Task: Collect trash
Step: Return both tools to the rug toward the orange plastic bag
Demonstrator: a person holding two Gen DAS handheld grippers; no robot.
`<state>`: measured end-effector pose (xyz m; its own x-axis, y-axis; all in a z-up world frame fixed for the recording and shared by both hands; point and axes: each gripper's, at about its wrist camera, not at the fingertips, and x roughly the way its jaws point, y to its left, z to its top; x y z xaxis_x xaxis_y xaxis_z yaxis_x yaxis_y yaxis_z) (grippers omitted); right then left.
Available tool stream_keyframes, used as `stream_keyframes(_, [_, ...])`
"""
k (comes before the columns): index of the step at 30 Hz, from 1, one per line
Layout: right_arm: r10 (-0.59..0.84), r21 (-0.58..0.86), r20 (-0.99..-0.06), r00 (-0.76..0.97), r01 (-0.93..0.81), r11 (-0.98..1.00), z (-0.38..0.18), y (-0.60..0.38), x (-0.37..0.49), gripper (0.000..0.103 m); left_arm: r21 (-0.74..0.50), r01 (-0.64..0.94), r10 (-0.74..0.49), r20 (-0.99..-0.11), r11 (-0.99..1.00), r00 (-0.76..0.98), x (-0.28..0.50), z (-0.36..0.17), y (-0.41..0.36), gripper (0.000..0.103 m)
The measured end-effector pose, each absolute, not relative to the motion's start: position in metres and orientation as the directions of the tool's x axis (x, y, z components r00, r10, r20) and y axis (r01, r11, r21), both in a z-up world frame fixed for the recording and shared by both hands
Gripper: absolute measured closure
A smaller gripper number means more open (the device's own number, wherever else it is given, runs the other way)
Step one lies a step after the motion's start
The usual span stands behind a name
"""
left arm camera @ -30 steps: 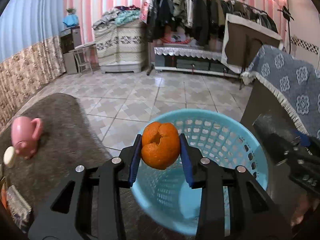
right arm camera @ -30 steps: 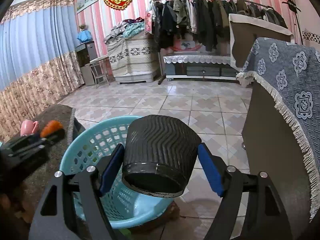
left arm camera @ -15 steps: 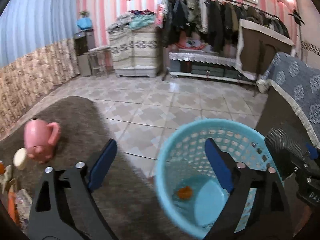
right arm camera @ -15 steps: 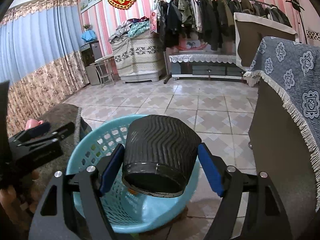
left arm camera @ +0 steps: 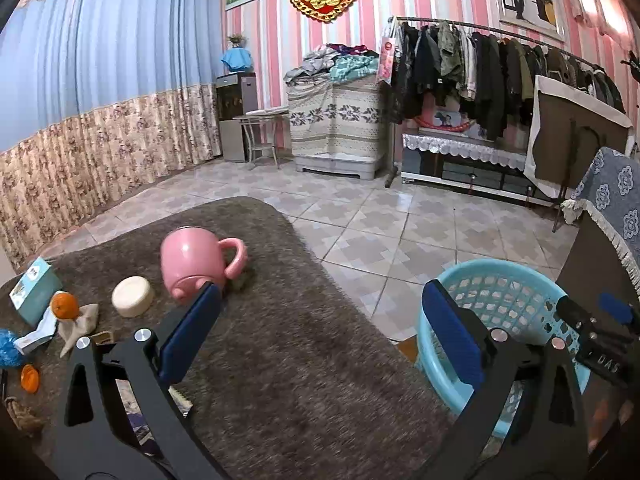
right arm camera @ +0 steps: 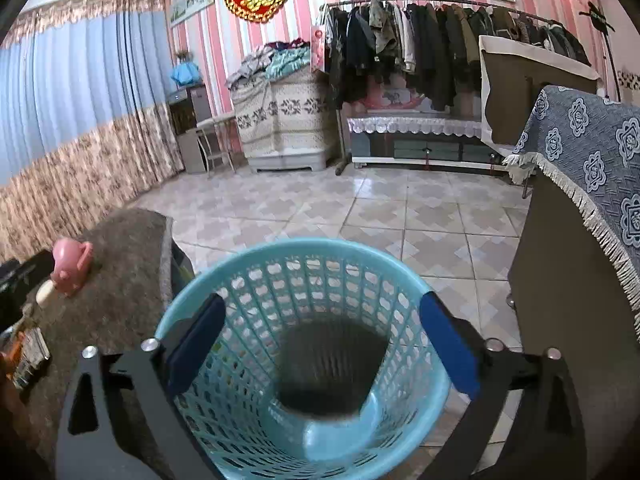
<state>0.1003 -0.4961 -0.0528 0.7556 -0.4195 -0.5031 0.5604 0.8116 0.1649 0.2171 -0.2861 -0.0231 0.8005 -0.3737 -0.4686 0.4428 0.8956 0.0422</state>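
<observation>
A: Where is the trash now?

B: The turquoise laundry-style basket stands on the tiled floor beside the bench. A dark ribbed cup is inside it, blurred. More scraps lie on the bench: a crumpled tissue, then an orange peel piece.

A: And the fingers?

B: The right gripper has just been opening over the basket, with nothing between its fingers. The left gripper has just been opening too and is empty above the bench.

A: How will the tissue handle?

B: I think light and soft; pinch its raised fold. The peel seems thin, so take its edge.
</observation>
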Motion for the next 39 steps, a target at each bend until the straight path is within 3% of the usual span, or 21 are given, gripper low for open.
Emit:
stream_keyframes(21, [-0.303,0.117,-0.426,0.852,0.384,0.916,-0.017,-0.429,0.115,0.006,0.004,0.273,-0.247,-0.412,0.962,0.877,0.181,0.008,-0.166,0.006])
stream_keyframes(39, [-0.122,0.029,-0.451,0.884,0.152,0.988,-0.012,-0.309,0.158,0.006,0.015,-0.018,0.022,-0.399,1.000,0.917,0.163,0.011,0.008,0.005])
